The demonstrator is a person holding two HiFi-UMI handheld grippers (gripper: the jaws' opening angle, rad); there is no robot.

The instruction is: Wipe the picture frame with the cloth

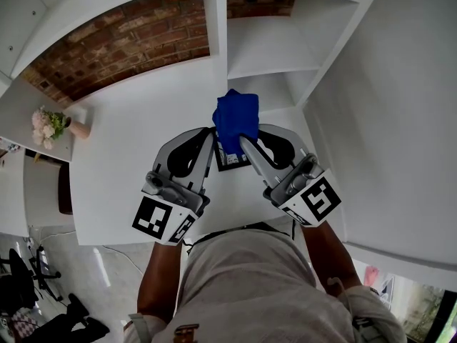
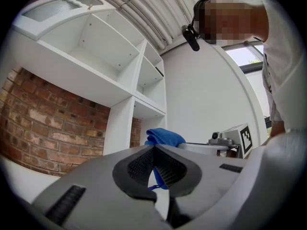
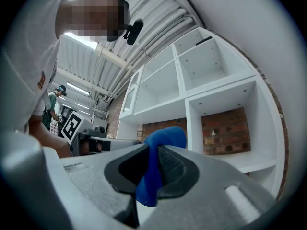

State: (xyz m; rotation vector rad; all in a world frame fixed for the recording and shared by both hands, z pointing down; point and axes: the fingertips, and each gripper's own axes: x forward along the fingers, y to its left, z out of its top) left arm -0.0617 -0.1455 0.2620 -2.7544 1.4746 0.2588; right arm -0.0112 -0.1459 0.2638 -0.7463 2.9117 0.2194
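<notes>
Grey-shirted person's torso (image 1: 250, 284) sits lowest; beyond it the right gripper (image 3: 152, 150) clamps a crumpled blue fabric cloth (image 1: 235, 116) and the left gripper (image 2: 154, 148) is clenched (tips meeting). Small black-edged picture frame (image 1: 230, 161) sits between them, the cloth at its 12 o'clock. Pink flowers (image 1: 46, 126) stand at 9 o'clock on the white tabletop (image 1: 128, 156); white shelving (image 1: 271, 48) and a red brick wall (image 1: 136, 34) lie beyond

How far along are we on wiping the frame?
Done: the blue cloth is clamped in the fingers of the right gripper. In hand: it sits bunched at the far end of the picture frame, with the left gripper shut beside the frame. Left: the wiping itself; nothing shows whether any has happened.
</notes>
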